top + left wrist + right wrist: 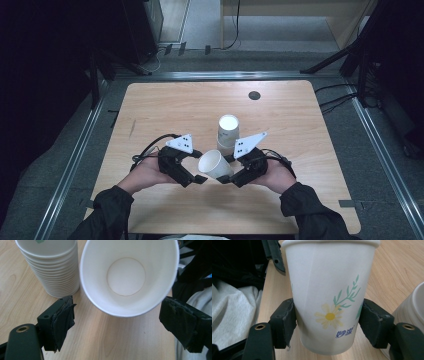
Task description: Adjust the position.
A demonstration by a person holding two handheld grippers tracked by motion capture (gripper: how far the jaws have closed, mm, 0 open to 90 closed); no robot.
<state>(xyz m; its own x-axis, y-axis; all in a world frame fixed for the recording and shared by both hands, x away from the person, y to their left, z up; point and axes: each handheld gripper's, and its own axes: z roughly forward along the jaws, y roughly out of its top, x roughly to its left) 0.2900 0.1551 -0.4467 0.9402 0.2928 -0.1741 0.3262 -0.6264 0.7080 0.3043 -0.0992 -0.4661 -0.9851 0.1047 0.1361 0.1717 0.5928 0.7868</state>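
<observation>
Holding a single white paper cup with a printed daisy [215,164] clear of the stack, the right tool [224,179] has its two black pads pressed against the cup's lower wall, one on each side. The cup is tilted, its open mouth turned toward the left tool [199,178]. The left tool's pads stand spread on either side of the cup's rim without touching it, so that tool is open and carries nothing.

Judged from this, one cup is already separated from the tall stack of nested white paper cups [227,131]; setting it down upright on the light wooden worktop [165,105] appears to remain.

Clearance: the stack stands just behind the held cup, near both tools. The worktop is bare to the left, right and far side, apart from a small dark round grommet [254,95] near the far edge. The near edge lies close under the person's forearms.
</observation>
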